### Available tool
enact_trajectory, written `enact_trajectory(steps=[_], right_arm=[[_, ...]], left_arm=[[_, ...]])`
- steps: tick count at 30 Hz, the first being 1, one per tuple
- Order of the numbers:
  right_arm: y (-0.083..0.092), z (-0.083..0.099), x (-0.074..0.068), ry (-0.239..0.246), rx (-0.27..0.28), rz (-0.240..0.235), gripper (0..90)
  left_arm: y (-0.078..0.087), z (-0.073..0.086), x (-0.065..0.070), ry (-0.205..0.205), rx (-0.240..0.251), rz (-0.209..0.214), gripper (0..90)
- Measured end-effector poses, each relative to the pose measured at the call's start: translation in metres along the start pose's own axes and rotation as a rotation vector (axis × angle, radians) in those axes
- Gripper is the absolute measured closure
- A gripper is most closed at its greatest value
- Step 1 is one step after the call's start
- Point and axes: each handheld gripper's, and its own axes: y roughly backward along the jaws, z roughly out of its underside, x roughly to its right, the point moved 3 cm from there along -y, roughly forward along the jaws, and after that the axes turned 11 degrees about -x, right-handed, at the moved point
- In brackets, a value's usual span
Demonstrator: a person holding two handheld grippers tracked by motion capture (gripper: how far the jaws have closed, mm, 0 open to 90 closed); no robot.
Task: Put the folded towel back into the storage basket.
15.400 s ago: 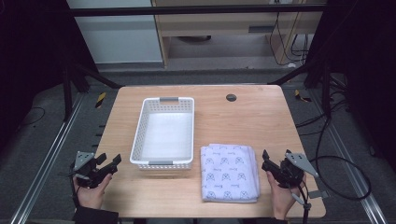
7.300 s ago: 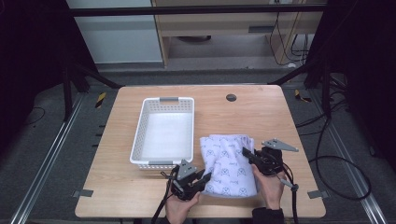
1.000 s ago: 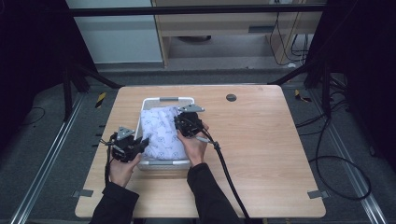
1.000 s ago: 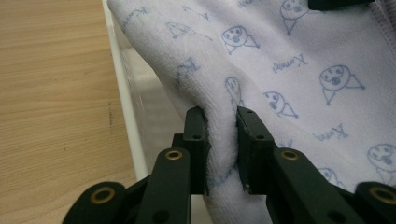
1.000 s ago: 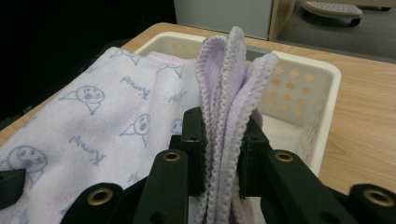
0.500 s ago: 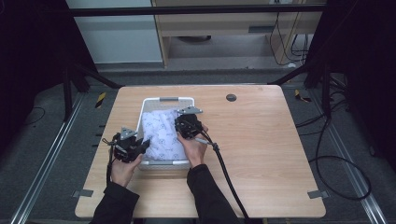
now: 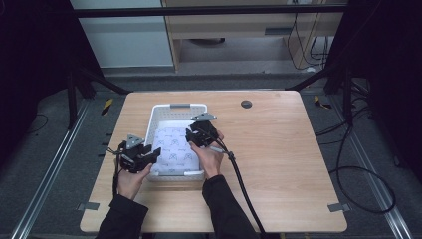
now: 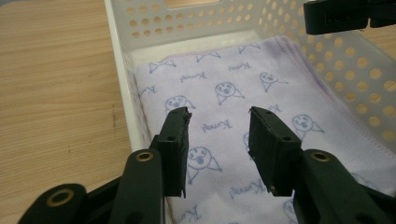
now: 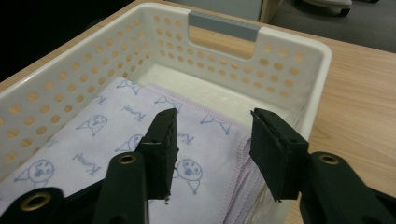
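Note:
A folded lilac towel (image 7: 175, 151) printed with little faces lies flat inside the white perforated basket (image 7: 171, 108) on the wooden table. My left gripper (image 7: 149, 156) hovers at the basket's near left rim, open, nothing between its jaws; the towel (image 8: 224, 93) lies just beyond them. My right gripper (image 7: 191, 136) is over the basket's right side, also open and empty. Its view shows the towel (image 9: 116, 135) under the jaws and the basket's grey far handle (image 9: 224, 25).
A small dark round hole (image 7: 246, 104) sits in the table (image 7: 288, 164) at the back, right of the basket. The right gripper's cable (image 7: 244, 186) trails across the table toward the near edge. Bare wood lies right of the basket.
The towel, earlier on the table right of the basket, now lies flat in it. Over the last second it settled down, both grippers let go and stand open above it.

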Motion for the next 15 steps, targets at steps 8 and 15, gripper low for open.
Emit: enact_trajectory(steps=[8, 15], right_arm=[[0.022, 0.004, 0.008, -0.007, 0.029, -0.051, 37.3], [0.057, 0.014, 0.023, -0.014, 0.099, -0.066, 28.0]], left_arm=[[0.011, -0.003, -0.005, 0.016, 0.037, 0.015, 53.1], [0.020, -0.002, -0.006, 0.008, 0.068, 0.041, 49.8]])
